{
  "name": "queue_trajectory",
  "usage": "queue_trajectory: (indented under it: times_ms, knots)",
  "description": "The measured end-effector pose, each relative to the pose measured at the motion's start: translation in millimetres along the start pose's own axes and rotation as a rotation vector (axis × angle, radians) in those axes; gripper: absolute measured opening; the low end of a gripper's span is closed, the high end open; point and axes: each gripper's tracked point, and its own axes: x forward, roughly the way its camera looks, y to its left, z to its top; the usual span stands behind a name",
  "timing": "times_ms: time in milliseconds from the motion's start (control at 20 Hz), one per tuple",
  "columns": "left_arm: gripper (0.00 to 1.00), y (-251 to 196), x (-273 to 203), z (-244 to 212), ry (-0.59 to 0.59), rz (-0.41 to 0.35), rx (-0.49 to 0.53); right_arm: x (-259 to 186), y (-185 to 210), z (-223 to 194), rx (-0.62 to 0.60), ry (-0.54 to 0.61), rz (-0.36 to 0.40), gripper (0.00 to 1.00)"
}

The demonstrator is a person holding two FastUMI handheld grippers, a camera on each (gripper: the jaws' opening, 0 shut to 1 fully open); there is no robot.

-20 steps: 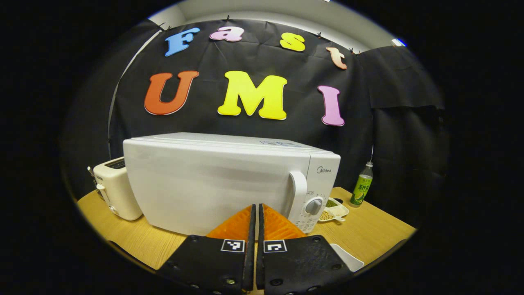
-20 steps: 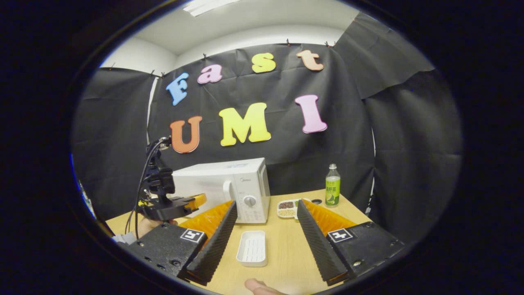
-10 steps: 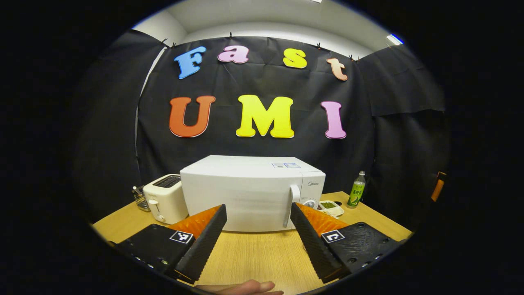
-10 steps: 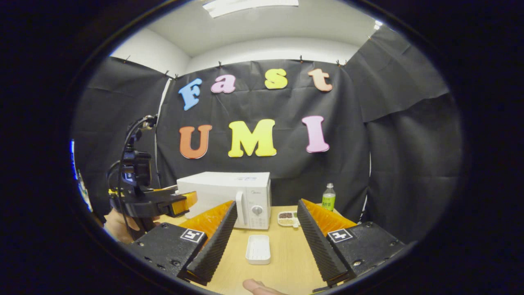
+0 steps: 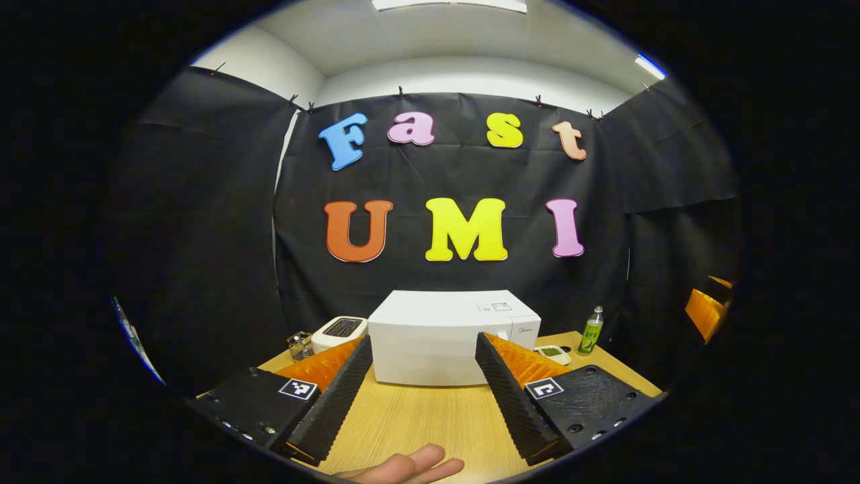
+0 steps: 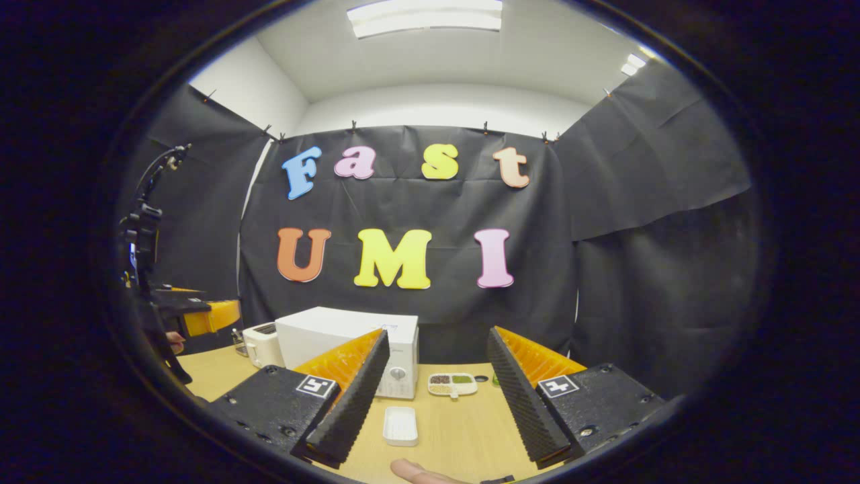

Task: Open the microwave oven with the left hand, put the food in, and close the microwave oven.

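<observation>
**Both grippers clear of the closed microwave**

The microwave oven (image 5: 453, 336) stood at the back of the wooden table (image 5: 416, 417), door closed, with a toaster (image 5: 339, 331) just beside it. The left gripper (image 5: 423, 393) was held back, fingers spread apart, gripping nothing. The right gripper (image 6: 437, 390) was likewise spread and empty. A white tray (image 6: 400, 425) lay on the table before it; a divided food dish (image 6: 452, 384) sat beside the microwave. A green bottle (image 5: 590, 331) stood near the wall.
</observation>
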Motion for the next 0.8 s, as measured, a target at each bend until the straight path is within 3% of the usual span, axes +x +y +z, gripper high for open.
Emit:
queue_trajectory:
  times_ms: [50, 100, 150, 450, 500, 650, 700, 750, 800]
  knots:
    - [0.96, 1.6, -9.4, 8.2, -0.010, -0.005, -0.006, -2.8, -1.0, 8.3, 0.003, -0.013, -0.003, 0.94]
    - [0.96, 2.4, -19.2, 17.6, -0.025, -0.007, -0.007, -6.3, -4.4, 15.4, 0.010, -0.021, -0.012, 0.88]
    - [0.96, 4.7, -27.0, 24.8, -0.043, -0.005, -0.003, -8.7, -8.0, 20.2, 0.019, -0.023, -0.023, 0.94]
    - [0.96, -3.8, -75.0, 59.5, -0.137, -0.034, -0.014, -27.9, -14.8, 48.2, 0.060, -0.077, -0.023, 0.94]
    - [0.86, -2.2, -79.5, 59.6, -0.145, -0.022, -0.018, -30.9, -16.9, 50.0, 0.057, -0.083, -0.029, 0.94]
    - [0.86, -8.6, -89.2, 54.2, -0.143, -0.027, -0.012, -37.9, -17.5, 48.7, 0.050, -0.088, -0.037, 0.94]
    - [0.96, -12.3, -91.4, 48.3, -0.133, -0.033, -0.005, -37.4, -16.9, 43.8, 0.044, -0.078, -0.032, 0.94]
    - [0.86, -12.7, -91.2, 45.1, -0.128, -0.041, 0.003, -36.9, -17.4, 38.8, 0.036, -0.068, -0.032, 0.94]
    - [0.86, -15.9, -90.7, 40.9, -0.121, -0.047, 0.012, -33.9, -19.1, 34.7, 0.032, -0.058, -0.035, 0.87]
